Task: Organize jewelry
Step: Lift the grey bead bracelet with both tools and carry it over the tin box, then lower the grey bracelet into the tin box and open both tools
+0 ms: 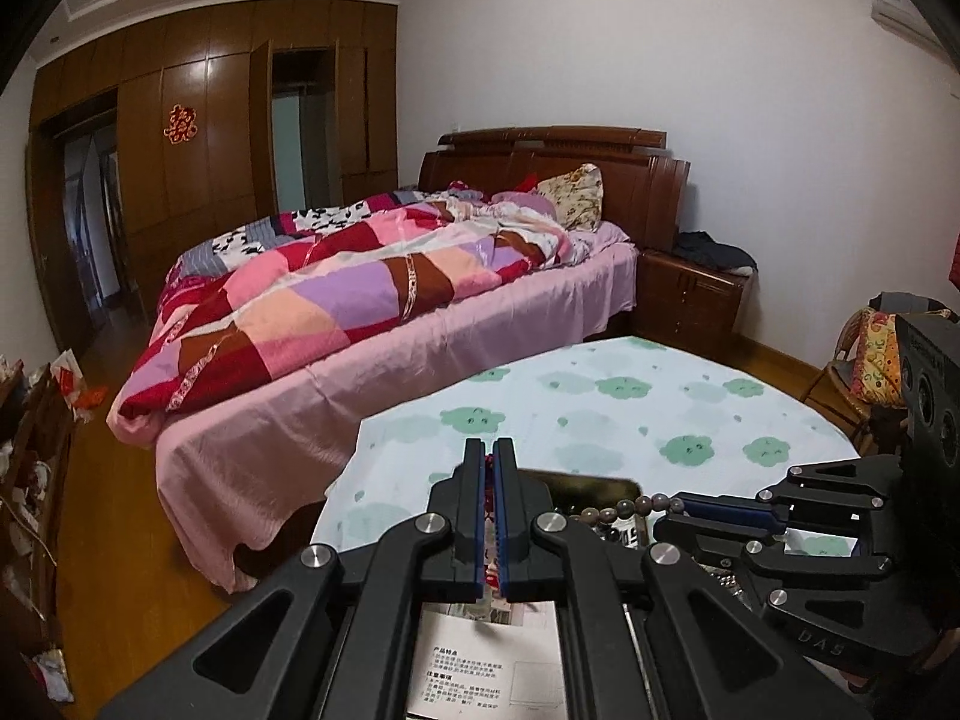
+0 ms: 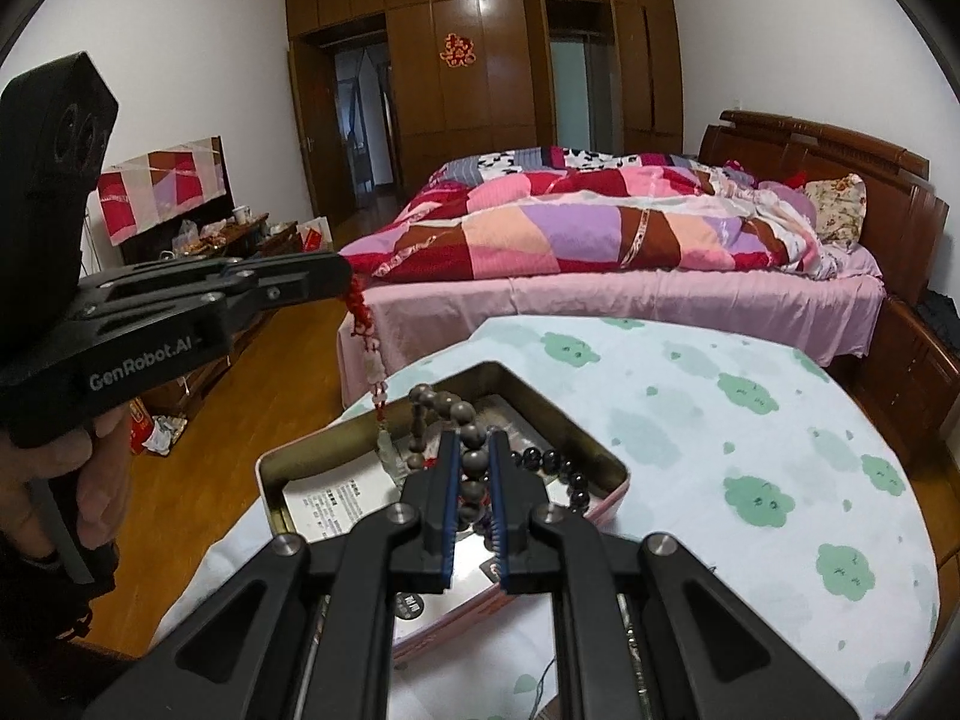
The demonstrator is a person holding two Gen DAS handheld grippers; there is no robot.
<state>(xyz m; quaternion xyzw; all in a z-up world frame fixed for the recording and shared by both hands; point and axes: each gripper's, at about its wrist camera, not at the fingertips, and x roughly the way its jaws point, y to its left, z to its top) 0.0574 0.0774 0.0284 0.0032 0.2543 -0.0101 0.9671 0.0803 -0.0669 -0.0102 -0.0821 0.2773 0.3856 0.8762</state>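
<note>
left wrist view
left gripper: jaws pressed nearly together, pinching a red cord between the blue pads.
right gripper: comes in from the right, clamped on a brown bead bracelet that trails off its tip.
tin: only its far rim shows, behind the left gripper's fingers, on the round table with the cloud-print cloth.
bed: beyond the table, under a patchwork quilt.

right wrist view
right gripper: closed on the brown bead bracelet, whose loop stands up above the open tin.
left gripper: at left, held by a hand; the red cord with pale pendants hangs from its tip down to the tin's near corner.
dark bead bracelet: lies inside the tin, by its right wall.
leaflet: flat on the tin's floor.
</note>
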